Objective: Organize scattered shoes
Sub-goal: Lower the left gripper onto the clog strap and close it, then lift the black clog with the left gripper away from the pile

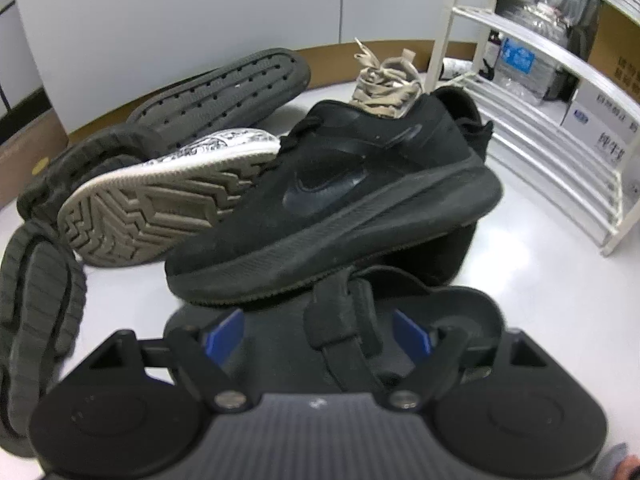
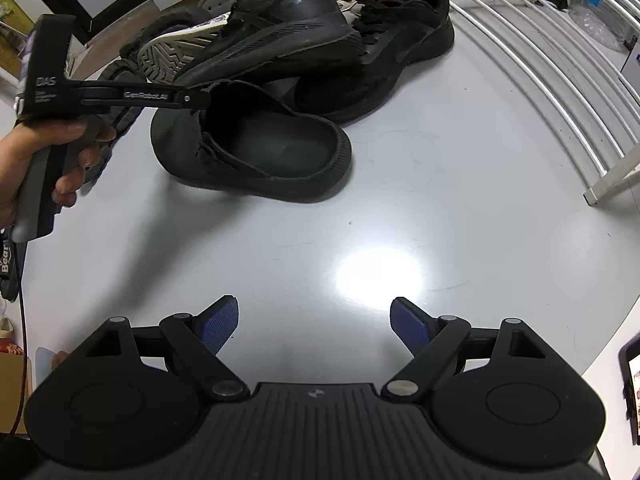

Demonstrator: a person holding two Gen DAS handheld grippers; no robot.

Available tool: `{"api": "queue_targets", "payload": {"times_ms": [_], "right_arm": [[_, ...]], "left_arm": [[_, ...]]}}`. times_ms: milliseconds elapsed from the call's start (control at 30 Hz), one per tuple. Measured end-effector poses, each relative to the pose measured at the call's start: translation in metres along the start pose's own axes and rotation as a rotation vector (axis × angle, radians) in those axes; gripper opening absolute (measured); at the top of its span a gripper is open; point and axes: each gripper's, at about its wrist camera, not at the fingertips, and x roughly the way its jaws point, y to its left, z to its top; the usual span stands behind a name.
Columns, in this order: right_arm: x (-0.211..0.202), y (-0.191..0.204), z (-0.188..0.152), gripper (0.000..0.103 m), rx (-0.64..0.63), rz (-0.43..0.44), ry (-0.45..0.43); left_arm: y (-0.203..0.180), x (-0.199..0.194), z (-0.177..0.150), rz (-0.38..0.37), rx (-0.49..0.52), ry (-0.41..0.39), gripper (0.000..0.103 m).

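A pile of shoes lies on the white table (image 2: 400, 240). A black slip-on shoe (image 2: 256, 148) sits nearest, and its collar strap (image 1: 340, 320) stands between the blue pads (image 1: 224, 334) of my left gripper (image 1: 318, 328), which is open around it. From the right wrist view, the left gripper (image 2: 196, 99) reaches over that shoe's tongue, held by a hand (image 2: 44, 160). A black sneaker (image 1: 340, 192) rests partly on the slip-on. My right gripper (image 2: 314, 324) is open over bare table, well short of the shoes.
Behind lie a second black sneaker (image 2: 404, 40), a patterned white shoe (image 1: 152, 208) on its side, a grey perforated sole (image 1: 224, 88), a beige laced shoe (image 1: 384, 84) and a dark grey shoe (image 1: 36, 300). A white slatted rack (image 1: 560, 120) stands at the right.
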Motion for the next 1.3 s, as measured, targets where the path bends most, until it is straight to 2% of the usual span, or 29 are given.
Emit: {"api": "queue_targets", "payload": {"times_ms": [100, 333, 433, 600, 867, 1300], "right_arm": [[0.001, -0.002, -0.002, 0.087, 0.004, 0.001, 0.007], [0.007, -0.014, -0.004, 0.087, 0.015, 0.008, 0.014], [0.007, -0.014, -0.005, 0.087, 0.017, 0.006, 0.017], [0.007, -0.013, -0.005, 0.087, 0.023, 0.016, 0.024], [0.012, -0.010, 0.005, 0.087, 0.016, 0.014, 0.028], [0.018, -0.019, 0.007, 0.087, 0.041, -0.010, 0.039]], "left_arm": [[-0.002, 0.008, -0.002, -0.020, -0.022, 0.030, 0.060], [-0.011, 0.009, -0.008, 0.003, -0.006, 0.036, 0.054], [-0.011, 0.004, -0.008, -0.004, -0.032, 0.022, 0.043], [-0.011, 0.002, -0.008, -0.008, -0.037, 0.013, 0.043], [-0.017, 0.001, -0.007, -0.094, -0.066, 0.039, 0.042], [-0.057, 0.004, -0.009, -0.174, -0.022, 0.058, 0.042]]}}
